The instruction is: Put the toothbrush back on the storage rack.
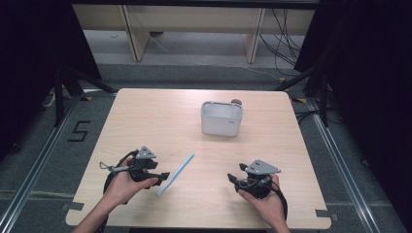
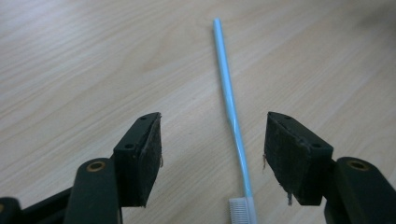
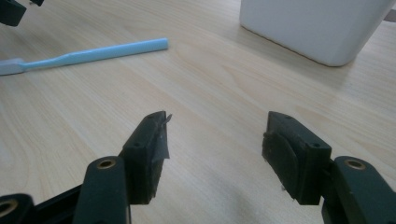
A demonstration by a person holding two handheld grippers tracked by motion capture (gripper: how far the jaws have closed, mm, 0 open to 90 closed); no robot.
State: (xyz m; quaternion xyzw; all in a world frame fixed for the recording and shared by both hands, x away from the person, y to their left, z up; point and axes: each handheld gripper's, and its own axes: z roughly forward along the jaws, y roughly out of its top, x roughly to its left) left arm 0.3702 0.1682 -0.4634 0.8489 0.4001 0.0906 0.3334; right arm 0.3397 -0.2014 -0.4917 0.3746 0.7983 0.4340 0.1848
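White bin (image 1: pixel 222 119) on wooden table (image 1: pixel 145 116) — upright.

spread right gripper (image 3: pixel 215 144), blue toothbrush (image 3: pixel 93 54) lying flat, white container (image 3: pixel 317 28) beyond

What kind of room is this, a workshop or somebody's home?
Probably a lab or recording studio rather than a home: black curtains hang at both sides, loose cables trail over the floor, and a taped number marks the floor beside the wooden table.

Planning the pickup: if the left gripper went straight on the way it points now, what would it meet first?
Most likely the light blue toothbrush: it lies on the table between the left gripper's open jaws, its bristle end nearest them. The height above the table is hard to judge.
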